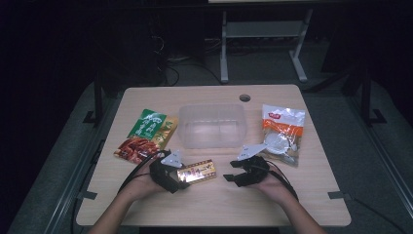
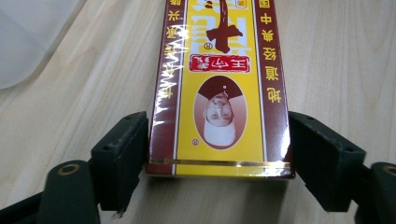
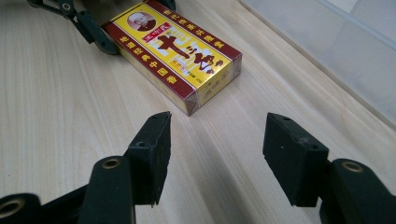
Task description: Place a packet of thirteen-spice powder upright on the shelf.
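A yellow and dark red box [image 1: 197, 171] lies flat on the wooden table [image 1: 214, 204], near the front middle. My left gripper [image 1: 181, 176] has the box's near end between its jaws, and in the left gripper view both pads [image 2: 128, 149] sit against the sides of the box [image 2: 219, 93]. My right gripper [image 1: 230, 170] stands open to the right of the box with nothing between its jaws. From the right gripper view [image 3: 217, 135], the box [image 3: 173, 51] lies a short way ahead, with a finger of the left gripper [image 3: 91, 30] at its far end.
A clear plastic tub [image 1: 212, 126] stands behind the box at the table's middle. A green and red snack packet [image 1: 146, 135] lies at the left. A white and orange packet [image 1: 283, 131] lies at the right. Bare wood runs along the front edge.
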`<state>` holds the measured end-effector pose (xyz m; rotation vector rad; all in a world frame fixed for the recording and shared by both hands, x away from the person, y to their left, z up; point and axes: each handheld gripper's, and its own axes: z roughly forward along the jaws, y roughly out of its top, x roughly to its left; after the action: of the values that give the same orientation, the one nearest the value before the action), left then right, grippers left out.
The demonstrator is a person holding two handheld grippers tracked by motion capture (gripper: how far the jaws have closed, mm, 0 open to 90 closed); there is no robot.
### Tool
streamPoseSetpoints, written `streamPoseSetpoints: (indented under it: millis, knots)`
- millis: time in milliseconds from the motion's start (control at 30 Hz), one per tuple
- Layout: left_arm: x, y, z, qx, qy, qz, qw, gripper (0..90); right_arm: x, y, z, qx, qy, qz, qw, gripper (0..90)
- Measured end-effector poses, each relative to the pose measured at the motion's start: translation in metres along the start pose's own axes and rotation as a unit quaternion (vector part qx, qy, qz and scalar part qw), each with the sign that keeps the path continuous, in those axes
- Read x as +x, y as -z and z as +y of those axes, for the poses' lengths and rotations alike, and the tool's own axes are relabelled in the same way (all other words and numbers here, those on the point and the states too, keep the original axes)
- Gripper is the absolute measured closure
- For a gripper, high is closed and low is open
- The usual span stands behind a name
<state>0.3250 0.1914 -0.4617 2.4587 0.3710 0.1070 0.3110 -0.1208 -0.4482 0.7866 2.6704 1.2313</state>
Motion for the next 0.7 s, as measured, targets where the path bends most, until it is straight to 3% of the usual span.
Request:
streamPoseSetpoints:
  millis: [100, 400, 567, 700]
  knots:
    - [0.0, 0.001, 0.0, -0.003, 0.001, -0.003, 1.0, 30.1, -0.001, -0.001, 0.0, 0.0, 0.0, 0.001, 1.0, 41.2]
    - [-0.002, 0.001, -0.002, -0.013, -0.002, -0.001, 0.9999, 31.6, -0.001, -0.001, 0.001, 0.007, -0.009, 0.0, 0.9999, 36.6]
    - [-0.002, 0.004, -0.003, -0.016, 0.011, -0.016, 0.9997, 31.9, -0.002, 0.004, 0.0, -0.013, 0.003, 0.018, 0.9998, 32.7]
    - [-0.003, 0.009, -0.002, -0.021, 0.009, -0.025, 0.9994, 31.9, -0.004, 0.009, -0.001, -0.027, 0.01, 0.035, 0.999, 30.7]
